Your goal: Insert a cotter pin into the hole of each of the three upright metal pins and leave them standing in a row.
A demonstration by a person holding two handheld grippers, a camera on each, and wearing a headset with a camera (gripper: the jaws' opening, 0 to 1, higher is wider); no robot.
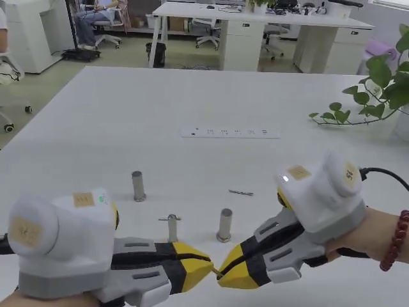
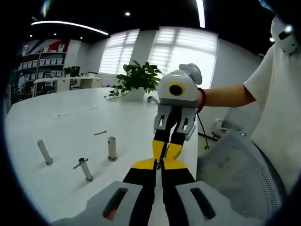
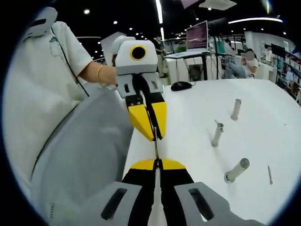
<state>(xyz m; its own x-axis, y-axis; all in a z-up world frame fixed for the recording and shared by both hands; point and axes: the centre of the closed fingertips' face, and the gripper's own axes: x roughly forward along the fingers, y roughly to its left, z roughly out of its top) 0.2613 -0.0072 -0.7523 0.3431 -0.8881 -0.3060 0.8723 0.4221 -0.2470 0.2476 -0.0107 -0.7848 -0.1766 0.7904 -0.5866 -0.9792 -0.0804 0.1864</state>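
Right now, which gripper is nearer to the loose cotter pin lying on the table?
Right. The right gripper lies in front of the loose cotter pin, its body to the pin's right; the left gripper reaches in from farther left.

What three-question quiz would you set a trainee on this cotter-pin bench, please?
1. True or false: all three upright grey metal pins on the white table already carry a cotter pin.
2. Where does the loose thin metal cotter pin lie? A. on the table beyond the right-hand upright pin; B. against a power strip; C. under a plant.
3. Fill in: the black-and-yellow left gripper and right gripper meet tip to tip, both ____ on a second thin cotter pin.
Key: 1 false, the middle pin alone has one; 2 A; 3 shut.
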